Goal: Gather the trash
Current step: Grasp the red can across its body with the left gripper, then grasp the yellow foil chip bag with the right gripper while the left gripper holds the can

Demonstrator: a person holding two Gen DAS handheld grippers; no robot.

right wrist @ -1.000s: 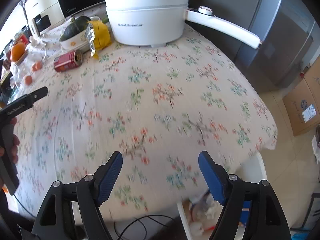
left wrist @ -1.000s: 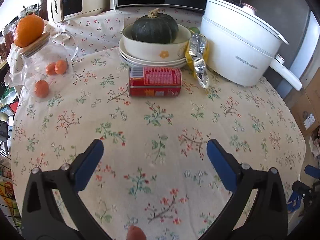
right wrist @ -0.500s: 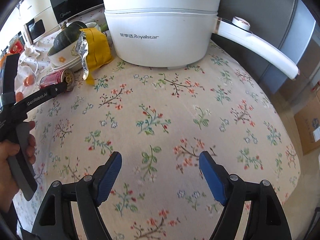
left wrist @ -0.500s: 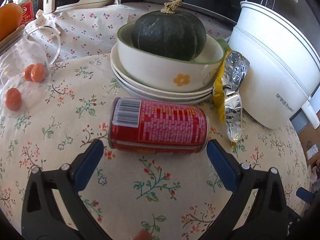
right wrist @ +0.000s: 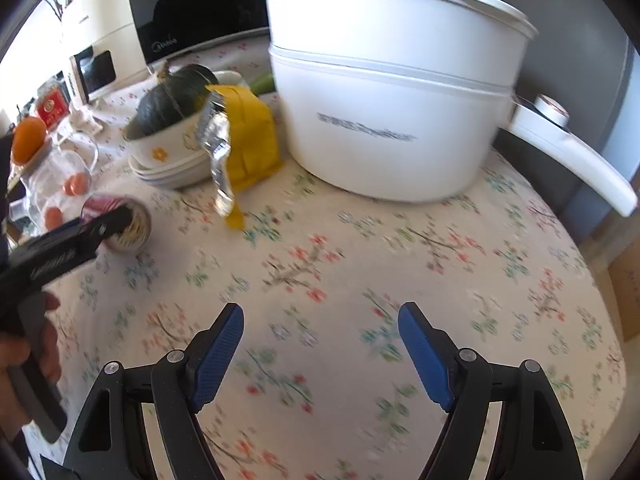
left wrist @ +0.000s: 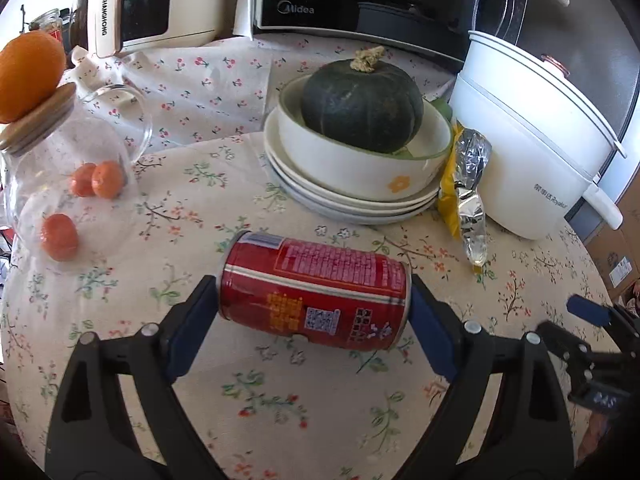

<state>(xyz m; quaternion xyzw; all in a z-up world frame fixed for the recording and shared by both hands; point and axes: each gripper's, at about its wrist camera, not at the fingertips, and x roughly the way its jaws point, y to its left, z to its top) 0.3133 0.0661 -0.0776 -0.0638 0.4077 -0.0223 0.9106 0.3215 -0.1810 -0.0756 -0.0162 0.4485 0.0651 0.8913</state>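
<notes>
A floral-clothed table carries a red can on its side between the left tool's closing jaws. Beyond it sit stacked plates, a foil snack bag, a white electric pot and a glass jar.

The pot lettering is smeared unreadable, the can is half hidden behind the left claw, and the hand is cut off.
</notes>
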